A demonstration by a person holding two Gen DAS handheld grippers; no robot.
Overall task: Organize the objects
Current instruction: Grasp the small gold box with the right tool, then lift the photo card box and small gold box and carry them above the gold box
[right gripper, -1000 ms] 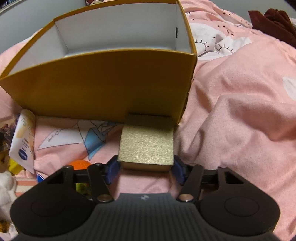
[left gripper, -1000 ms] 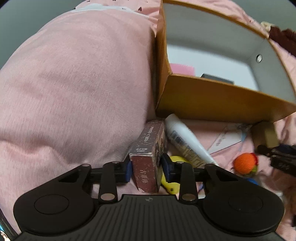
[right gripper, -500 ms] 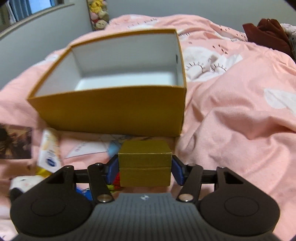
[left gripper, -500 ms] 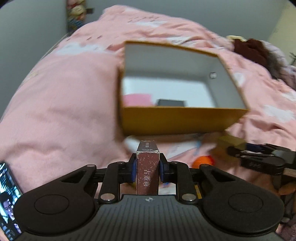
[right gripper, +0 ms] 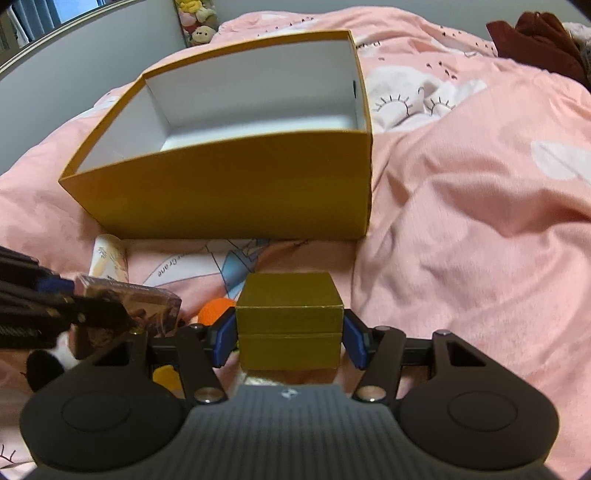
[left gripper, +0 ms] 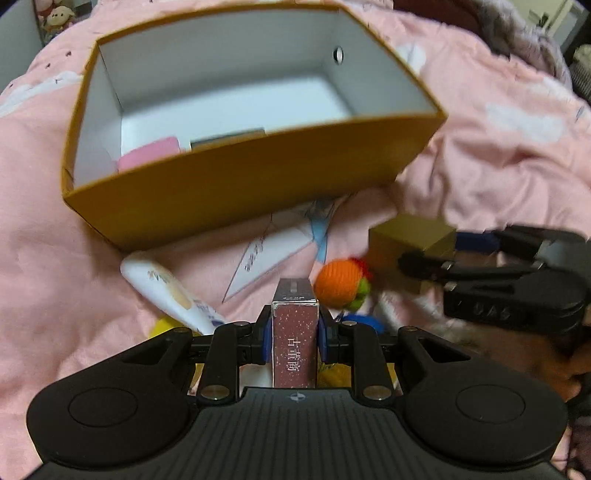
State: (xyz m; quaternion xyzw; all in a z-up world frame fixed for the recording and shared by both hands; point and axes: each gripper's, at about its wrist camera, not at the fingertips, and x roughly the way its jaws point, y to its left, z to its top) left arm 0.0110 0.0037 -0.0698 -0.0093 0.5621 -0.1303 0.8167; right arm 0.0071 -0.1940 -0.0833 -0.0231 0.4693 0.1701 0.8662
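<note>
My left gripper [left gripper: 293, 334] is shut on a slim dark-red box [left gripper: 294, 347] with white lettering, lifted above the bedding in front of the open orange box [left gripper: 236, 184]. Inside that orange box lie a pink item [left gripper: 147, 157] and a dark flat item [left gripper: 227, 138]. My right gripper [right gripper: 290, 338] is shut on a small gold cube box [right gripper: 289, 317], also held clear of the bed before the orange box [right gripper: 229, 192]. In the right wrist view the left gripper [right gripper: 59, 310] with the dark-red box [right gripper: 136, 301] enters from the left.
On the pink bedding [left gripper: 498, 155] before the orange box lie a white tube [left gripper: 166, 288], an origami-print sheet [left gripper: 273, 251], an orange knitted ball [left gripper: 341, 282] and yellow bits [left gripper: 162, 326]. Plush toys [right gripper: 195, 22] sit at the far wall; dark-red cloth [right gripper: 535, 40] lies far right.
The left gripper shut on the dark-red box, lifted it off the bed and swung toward the orange box's front. The right gripper raised the gold cube off the bedding.
</note>
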